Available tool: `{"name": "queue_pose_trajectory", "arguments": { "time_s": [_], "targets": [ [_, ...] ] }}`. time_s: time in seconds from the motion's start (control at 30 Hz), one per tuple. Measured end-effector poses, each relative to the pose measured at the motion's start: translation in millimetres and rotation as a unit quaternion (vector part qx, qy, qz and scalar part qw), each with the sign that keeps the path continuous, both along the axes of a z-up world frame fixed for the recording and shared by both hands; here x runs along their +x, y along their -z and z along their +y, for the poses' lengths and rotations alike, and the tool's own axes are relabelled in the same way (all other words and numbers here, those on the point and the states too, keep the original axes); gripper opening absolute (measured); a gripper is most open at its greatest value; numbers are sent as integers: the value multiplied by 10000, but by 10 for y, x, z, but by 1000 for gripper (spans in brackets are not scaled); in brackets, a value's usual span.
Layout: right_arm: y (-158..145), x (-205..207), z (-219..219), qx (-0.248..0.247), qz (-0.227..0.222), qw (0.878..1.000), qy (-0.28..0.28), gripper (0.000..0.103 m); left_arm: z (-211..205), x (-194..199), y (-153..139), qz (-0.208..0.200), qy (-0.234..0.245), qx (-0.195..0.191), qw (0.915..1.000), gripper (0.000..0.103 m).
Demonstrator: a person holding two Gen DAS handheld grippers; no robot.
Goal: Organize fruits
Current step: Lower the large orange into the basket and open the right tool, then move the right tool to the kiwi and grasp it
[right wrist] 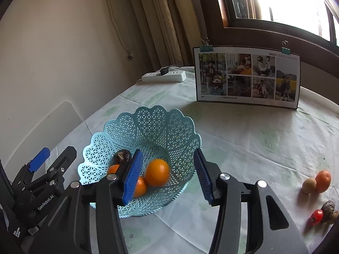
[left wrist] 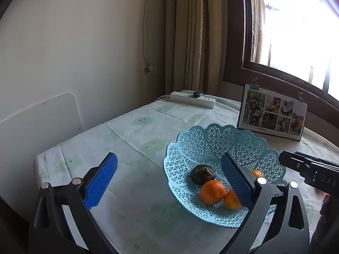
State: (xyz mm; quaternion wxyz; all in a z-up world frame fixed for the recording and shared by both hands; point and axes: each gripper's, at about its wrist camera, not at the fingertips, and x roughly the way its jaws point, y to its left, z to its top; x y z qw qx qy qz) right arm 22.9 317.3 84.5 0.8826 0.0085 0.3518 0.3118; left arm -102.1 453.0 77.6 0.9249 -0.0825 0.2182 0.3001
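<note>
A light blue lattice basket point(left wrist: 211, 139) point(right wrist: 152, 118) stands on the table. Inside lie a dark wrinkled fruit point(left wrist: 202, 174) point(right wrist: 122, 156) and oranges point(left wrist: 212, 191) point(right wrist: 139, 187). My left gripper point(left wrist: 167, 180) is open, its right finger over the basket's near side, holding nothing. My right gripper point(right wrist: 167, 177) is open above the basket. A blurred orange point(right wrist: 157, 172) sits between its fingers with gaps on both sides. On the cloth at the right lie another orange point(right wrist: 323, 181), a tan round fruit point(right wrist: 309, 185), a red tomato point(right wrist: 316, 217) and a dark fruit point(right wrist: 328, 208).
A photo board point(left wrist: 273, 114) point(right wrist: 247, 76) with binder clips stands behind the basket under the window. A white power strip point(left wrist: 192, 99) point(right wrist: 164, 76) lies at the far table edge by the curtain. A white chair back point(left wrist: 38, 122) stands beyond the left edge.
</note>
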Motion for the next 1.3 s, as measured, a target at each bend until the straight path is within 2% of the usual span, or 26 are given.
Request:
{"name": "queue_pose_trajectory", "arguments": {
  "time_s": [0.67,1.0,1.3],
  "targets": [
    [86,-103,-804,121,188,9970,739,52,-264,112,-94,35,296,158,9994,100],
    [152,-94,-1391,164,279,9899,1378,52,-461,194,-116,81,518,233,9984,100],
    [194,-203,-1963,117,167,9818,1888,52,-736,273,-181,92,736,380,9965,100]
  ]
}}
